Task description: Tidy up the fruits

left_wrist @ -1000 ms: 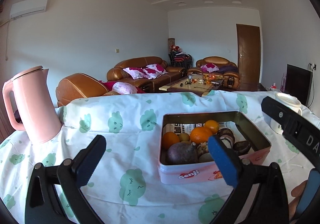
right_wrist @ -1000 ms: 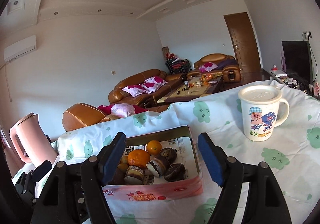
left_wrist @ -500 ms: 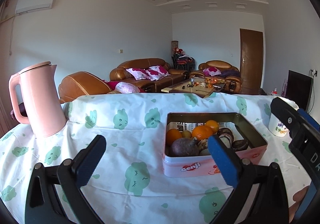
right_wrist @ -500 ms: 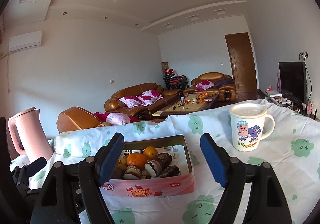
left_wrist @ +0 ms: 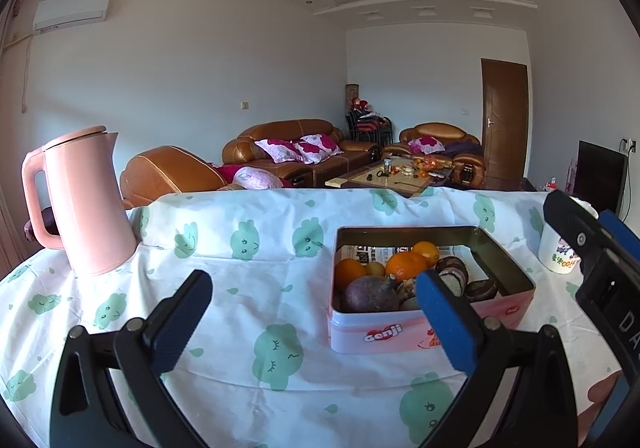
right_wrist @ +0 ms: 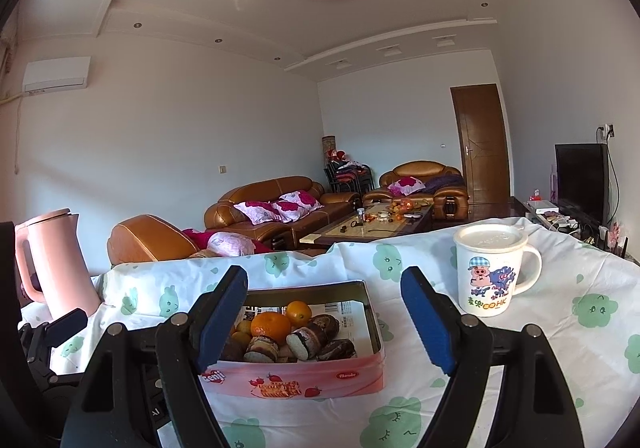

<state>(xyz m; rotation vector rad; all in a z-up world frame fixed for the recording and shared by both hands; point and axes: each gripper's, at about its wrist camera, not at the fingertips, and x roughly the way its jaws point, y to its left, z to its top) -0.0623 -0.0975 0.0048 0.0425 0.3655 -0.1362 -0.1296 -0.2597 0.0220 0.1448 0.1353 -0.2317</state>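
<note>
With both the left gripper (left_wrist: 312, 312) and right gripper (right_wrist: 324, 308) spread wide and empty, the round orange tangerine (right_wrist: 270, 326) at lower centre in the pink rectangular tin (right_wrist: 296, 380) looks light, soft-skinned, best pinched gently across its middle.

Tin (right_wrist: 296, 380) open, ahead of right gripper (right_wrist: 324, 312) | oranges (right_wrist: 270, 327) and dark fruits (right_wrist: 307, 340) piled inside

Bench draped in a white cloth with green cloud-face print (left_wrist: 276, 356). Tall pink plastic kettle (left_wrist: 80, 200) upright at far left. White ceramic mug with cartoon pig print (right_wrist: 490, 272) upright at right. Brown leather sofas (right_wrist: 276, 204) beyond.
</note>
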